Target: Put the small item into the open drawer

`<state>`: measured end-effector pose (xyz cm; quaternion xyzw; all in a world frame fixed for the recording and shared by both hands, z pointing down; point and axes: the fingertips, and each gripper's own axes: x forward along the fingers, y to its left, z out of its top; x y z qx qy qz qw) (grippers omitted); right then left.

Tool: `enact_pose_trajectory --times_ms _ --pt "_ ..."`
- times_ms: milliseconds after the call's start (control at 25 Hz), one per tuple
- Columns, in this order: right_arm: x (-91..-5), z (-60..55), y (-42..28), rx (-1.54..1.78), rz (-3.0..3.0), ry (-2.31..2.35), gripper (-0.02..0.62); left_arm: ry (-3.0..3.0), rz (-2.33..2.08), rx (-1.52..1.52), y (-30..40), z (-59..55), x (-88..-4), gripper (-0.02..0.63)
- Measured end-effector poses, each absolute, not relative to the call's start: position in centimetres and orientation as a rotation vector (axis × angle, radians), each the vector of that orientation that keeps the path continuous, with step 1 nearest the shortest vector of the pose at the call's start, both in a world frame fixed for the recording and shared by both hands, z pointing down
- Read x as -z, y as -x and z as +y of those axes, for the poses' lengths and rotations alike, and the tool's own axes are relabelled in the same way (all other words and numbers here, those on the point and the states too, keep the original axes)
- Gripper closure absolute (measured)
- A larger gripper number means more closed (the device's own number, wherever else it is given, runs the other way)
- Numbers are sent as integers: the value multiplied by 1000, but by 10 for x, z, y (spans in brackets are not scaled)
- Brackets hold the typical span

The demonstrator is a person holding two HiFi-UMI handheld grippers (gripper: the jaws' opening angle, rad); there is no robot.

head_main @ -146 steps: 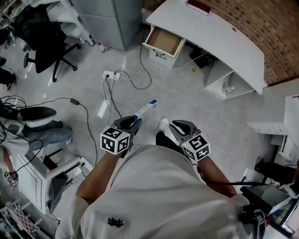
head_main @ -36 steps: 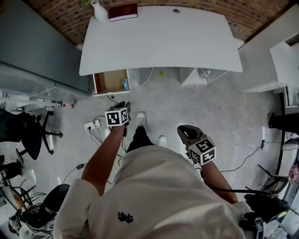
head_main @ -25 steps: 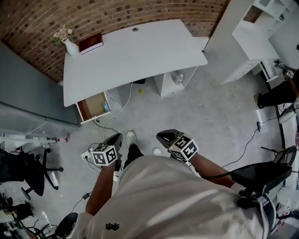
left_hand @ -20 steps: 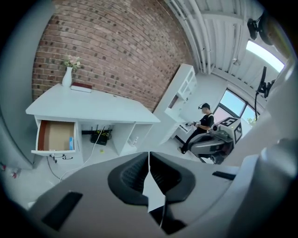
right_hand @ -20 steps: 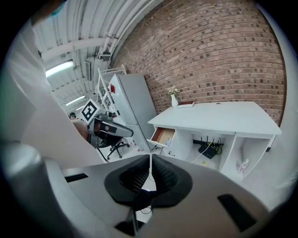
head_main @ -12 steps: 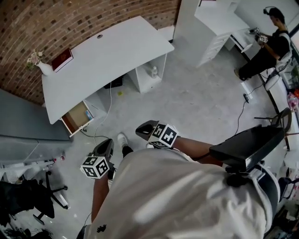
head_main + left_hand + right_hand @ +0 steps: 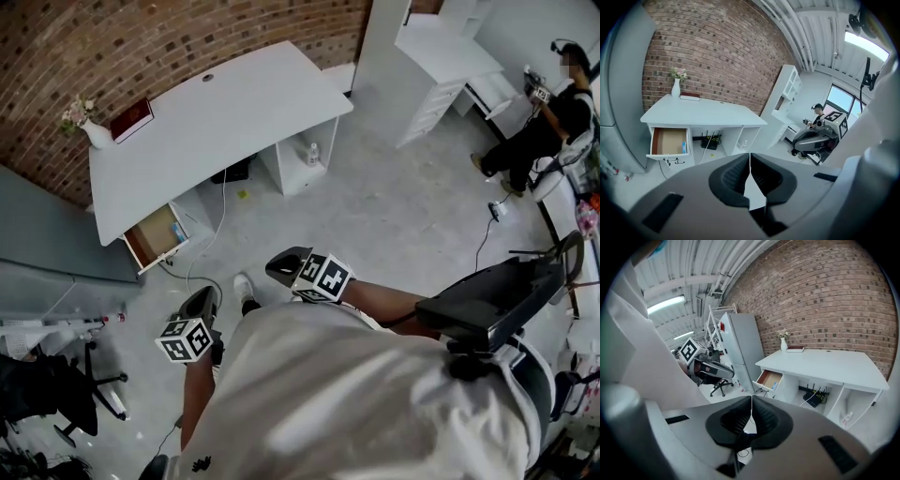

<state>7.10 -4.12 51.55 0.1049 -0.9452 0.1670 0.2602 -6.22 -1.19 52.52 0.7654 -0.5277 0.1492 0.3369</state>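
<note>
Our left tool (image 7: 750, 165) is low down, close to our white shirt (image 7: 356, 394). Its two black ribbed pads are pressed together, and nothing is between them. Our right tool (image 7: 751, 409) is pressed together too, and it pinches nothing. Each tool carries a cube (image 7: 185, 339) covered in black and white squares.

Under us is a smooth grey floor (image 7: 394, 206). Further off stands a white bench (image 7: 216, 122) with a flat smooth top and a curved front edge. Under one end of it a drawer (image 7: 665, 140) is pulled open. It is white outside and brown like wood inside. The small item, a little blue box (image 7: 684, 146), is inside the drawer, up against one side wall.

On the far corner of the bench stand a white vase (image 7: 95, 136) with pale flowers and a flat dark red book (image 7: 131, 119). Behind the bench is a rough wall (image 7: 141, 47) of red-brown bricks. Far off, past a tall white shelf (image 7: 786, 96), is a person (image 7: 548, 127) in dark clothes.
</note>
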Motion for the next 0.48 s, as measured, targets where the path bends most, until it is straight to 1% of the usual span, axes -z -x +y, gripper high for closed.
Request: enact_pose_trajectory --times_ms 480 --pt "-516 -44 -77 -443 -2553 -296 566 -1996 -1346 -387 55 -16 -531 578"
